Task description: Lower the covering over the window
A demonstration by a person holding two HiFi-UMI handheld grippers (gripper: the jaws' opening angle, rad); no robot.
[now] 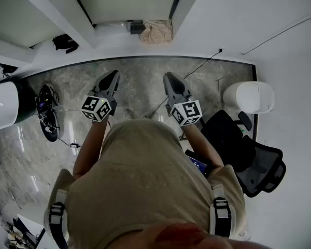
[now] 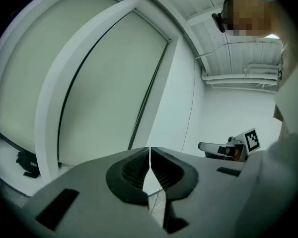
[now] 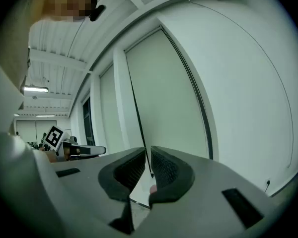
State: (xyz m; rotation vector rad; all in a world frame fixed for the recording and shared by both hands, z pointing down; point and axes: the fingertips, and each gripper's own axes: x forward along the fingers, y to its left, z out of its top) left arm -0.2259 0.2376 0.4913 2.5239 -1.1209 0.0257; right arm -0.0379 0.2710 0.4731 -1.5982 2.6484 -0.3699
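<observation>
The window covering is a pale roller shade that fills the pane ahead of me, also seen in the left gripper view and the right gripper view. Its lower edge reaches down to the sill. My left gripper is held out at waist height and points at the window, its jaws shut with nothing between them. My right gripper is level with it, and its jaws are closed to a thin slit and hold nothing. Both are short of the window and touch nothing.
A beige cloth and a black item lie on the sill. On the marble floor are a tangle of black cables at left, a thin cable, a white bin and a black office chair at right.
</observation>
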